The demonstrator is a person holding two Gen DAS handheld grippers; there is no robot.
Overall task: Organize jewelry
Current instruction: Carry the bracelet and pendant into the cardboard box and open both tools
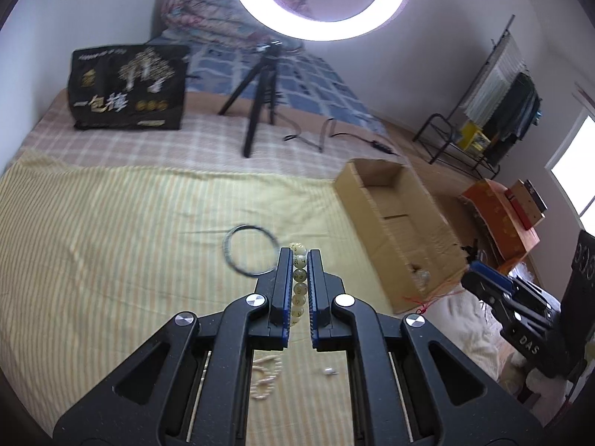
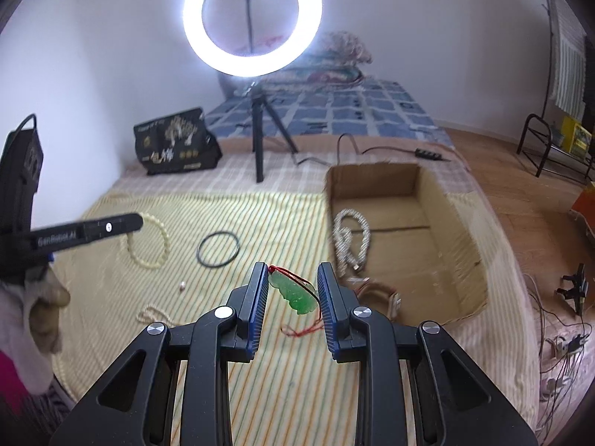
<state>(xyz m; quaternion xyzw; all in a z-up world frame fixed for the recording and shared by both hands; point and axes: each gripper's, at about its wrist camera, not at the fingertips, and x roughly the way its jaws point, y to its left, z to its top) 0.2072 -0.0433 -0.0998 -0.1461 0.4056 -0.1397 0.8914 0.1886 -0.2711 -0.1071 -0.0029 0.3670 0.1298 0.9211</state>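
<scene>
My left gripper (image 1: 300, 256) is shut on a pale green bead bracelet (image 1: 299, 282), held above the striped yellow cloth; the bracelet also shows in the right wrist view (image 2: 148, 241). A black ring bangle (image 1: 250, 251) lies just left of it on the cloth. A white pearl strand (image 1: 264, 377) and a small earring (image 1: 329, 371) lie below the gripper. My right gripper (image 2: 293, 278) is open, with a green jade pendant (image 2: 292, 291) on a red cord between its fingers. The cardboard box (image 2: 446, 245) at right holds a silver chain (image 2: 347, 239) and a bracelet (image 2: 375, 291).
A ring light on a black tripod (image 2: 260, 137) stands behind the cloth, with a black bag (image 2: 174, 146) to its left and a cable (image 2: 372, 150) to its right. Bedding is piled at the back. A rack and boxes stand on the floor at right (image 1: 494, 200).
</scene>
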